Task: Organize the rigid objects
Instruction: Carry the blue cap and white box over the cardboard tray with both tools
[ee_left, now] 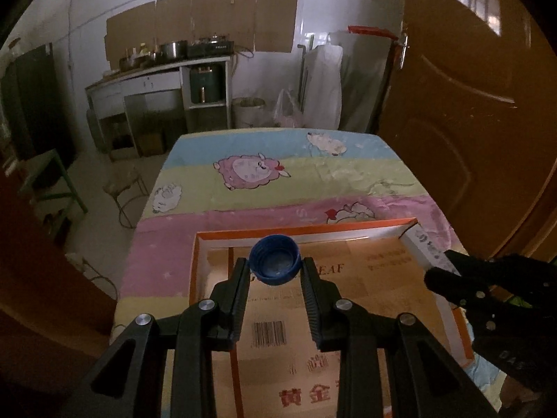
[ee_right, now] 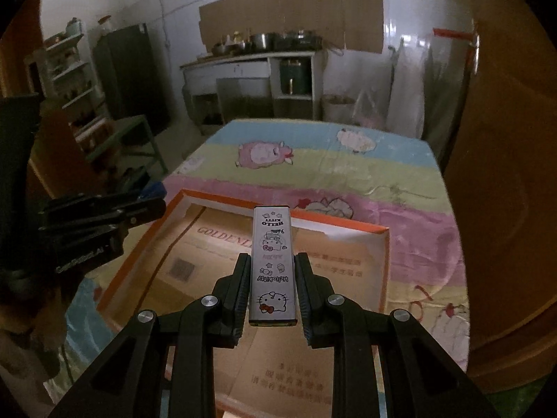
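Observation:
My left gripper [ee_left: 275, 267] is shut on a blue bottle cap [ee_left: 275, 259], its hollow side facing the camera, held above the far end of an orange-rimmed cardboard box [ee_left: 303, 229]. My right gripper [ee_right: 272, 261] is shut on a long white Hello Kitty case [ee_right: 272, 261], held lengthwise between the fingers above the same box [ee_right: 381, 261]. The right gripper also shows at the right edge of the left wrist view [ee_left: 449, 271], with the case's end [ee_left: 426, 245] over the box's right rim. The left gripper shows at the left of the right wrist view [ee_right: 153, 205].
The box lies on a table covered with a striped sheep-print cloth [ee_left: 278, 174]. A brown door [ee_left: 470, 104] stands close on the right. A kitchen counter with pots [ee_left: 167, 59], a bin [ee_left: 247, 111] and a green stool [ee_left: 52, 181] lie beyond the table.

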